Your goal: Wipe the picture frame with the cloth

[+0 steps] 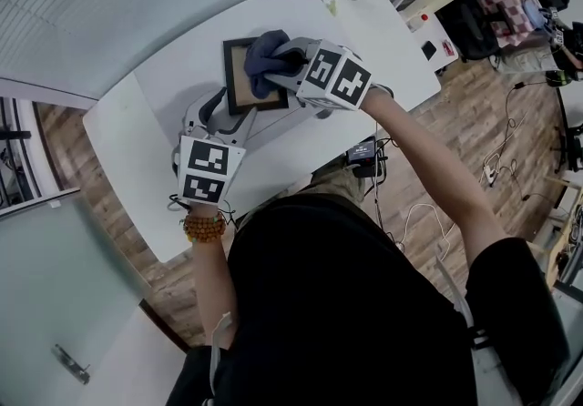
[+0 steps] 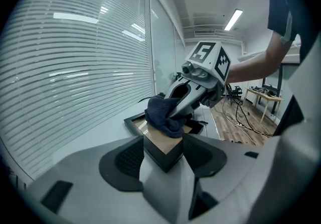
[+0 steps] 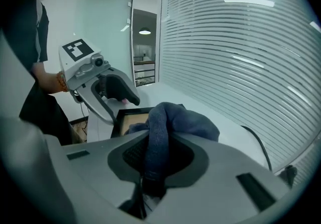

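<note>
Picture frame (image 2: 156,140) corner clamped in left gripper (image 2: 163,153), dark-blue cloth (image 3: 185,120) pinched in right gripper (image 3: 158,155) — frame may be levered loose by pressure.

Illumination was bright, even and cool in all three views. In the left gripper view, ceiling strip lights (image 2: 233,18) supplied the light and reflected as pale streaks on the blinds (image 2: 75,67); the right gripper view showed similar glare. Shadows on the white table (image 1: 155,122) were soft and short. Both gripper views showed strong fisheye curvature with dark vignetted corners; the head view bent straight lines near its edges. The picture frame (image 2: 161,143) and cloth (image 2: 163,115) were rendered sharp, without motion blur.
</note>
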A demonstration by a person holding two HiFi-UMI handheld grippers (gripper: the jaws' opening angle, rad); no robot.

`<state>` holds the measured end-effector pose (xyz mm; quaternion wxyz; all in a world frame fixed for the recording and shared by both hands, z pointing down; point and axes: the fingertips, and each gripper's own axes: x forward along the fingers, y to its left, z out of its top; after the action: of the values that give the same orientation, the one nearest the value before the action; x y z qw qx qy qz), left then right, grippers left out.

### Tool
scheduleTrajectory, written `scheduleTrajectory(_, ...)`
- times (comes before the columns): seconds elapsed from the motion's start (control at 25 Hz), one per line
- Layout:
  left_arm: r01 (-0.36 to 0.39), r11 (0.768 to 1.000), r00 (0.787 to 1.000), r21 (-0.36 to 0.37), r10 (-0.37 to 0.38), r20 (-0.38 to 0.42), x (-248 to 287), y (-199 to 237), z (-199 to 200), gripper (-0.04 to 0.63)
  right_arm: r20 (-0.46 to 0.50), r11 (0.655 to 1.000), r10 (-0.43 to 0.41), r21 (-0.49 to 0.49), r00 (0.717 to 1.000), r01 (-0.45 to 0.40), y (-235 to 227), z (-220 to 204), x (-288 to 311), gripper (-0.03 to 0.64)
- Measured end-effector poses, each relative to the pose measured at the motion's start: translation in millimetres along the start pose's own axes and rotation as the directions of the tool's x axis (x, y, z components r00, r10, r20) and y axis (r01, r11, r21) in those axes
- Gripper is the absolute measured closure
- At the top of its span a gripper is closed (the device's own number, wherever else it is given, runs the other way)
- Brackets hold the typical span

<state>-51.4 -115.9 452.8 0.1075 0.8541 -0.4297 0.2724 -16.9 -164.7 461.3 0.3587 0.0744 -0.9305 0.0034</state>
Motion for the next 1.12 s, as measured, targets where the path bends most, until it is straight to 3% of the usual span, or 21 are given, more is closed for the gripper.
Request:
scheduleTrajectory(0.28,-0.002,1.000,1.000,0.002,0.002,0.001,0,0,0,0.350,-0.015,0.990,0.140,-0.005,0.990,-0.140,44,-3,-8,0.572)
scheduleTrajectory(0.52,-0.012,1.000,1.000,-0.002,0.012,0.001,1,-1,1,0.351,0.031,0.968,0.251,-0.007,0.968,-0.250,47,1,-20,0.574)
scheduleTrajectory(0.6,-0.009,1.000,1.000,0.001,0.009,0.002,1,-2,1,0.353,0.078,0.978,0.207,-0.046,0.975,-0.203,28,13,-31,0.574)
scheduleTrajectory(0.72,-0.010,1.000,1.000,0.010,0.010,-0.001,0,-1,0,0.353,0.118,0.995,0.033,-0.096,0.992,-0.022,-25,31,-44,0.574)
scheduleTrajectory(0.8,-0.014,1.000,1.000,0.019,0.014,-0.005,-1,1,0,0.353,0.096,0.992,-0.048,-0.110,0.994,0.058,-55,32,-40,0.574)
scheduleTrajectory(0.96,-0.010,1.000,1.000,0.025,0.010,-0.001,-1,2,1,0.354,-0.058,0.986,-0.046,-0.161,0.997,0.037,-68,8,-7,0.572)
scheduleTrajectory(1.12,-0.005,1.000,1.000,0.027,0.005,-0.003,1,1,2,0.354,-0.096,0.986,-0.043,-0.166,0.994,0.027,-65,6,5,0.572)
